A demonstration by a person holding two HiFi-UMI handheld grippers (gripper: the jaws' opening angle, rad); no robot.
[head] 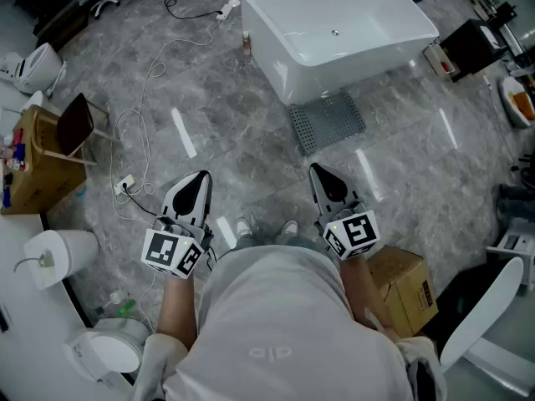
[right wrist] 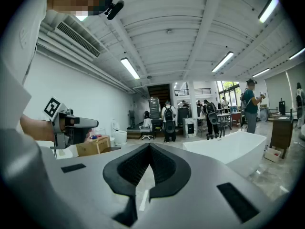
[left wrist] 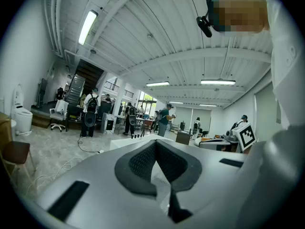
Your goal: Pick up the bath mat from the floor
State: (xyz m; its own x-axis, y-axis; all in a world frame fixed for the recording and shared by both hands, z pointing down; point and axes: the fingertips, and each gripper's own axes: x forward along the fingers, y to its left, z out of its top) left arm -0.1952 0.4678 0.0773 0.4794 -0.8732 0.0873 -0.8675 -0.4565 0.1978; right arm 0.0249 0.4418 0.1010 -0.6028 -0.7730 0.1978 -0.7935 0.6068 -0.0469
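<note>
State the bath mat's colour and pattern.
Bath mat: grey, perforated grid; clearest in head view.

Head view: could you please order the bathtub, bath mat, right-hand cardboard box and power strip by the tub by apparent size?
1. Bathtub.
2. Bath mat and cardboard box look alike; the box is nearer the camera and partly hidden, so unranked.
3. Power strip.

The right gripper (right wrist: pixel 150 149) has its jaws pressed together with nothing between them. Ahead and to its right stands a white bathtub (right wrist: pixel 231 148). Off to its left, a hand holds the left gripper (right wrist: pixel 92 123) above a cardboard box (right wrist: pixel 93 146). Far ahead, people with backpacks (right wrist: pixel 168 121) stand.
</note>
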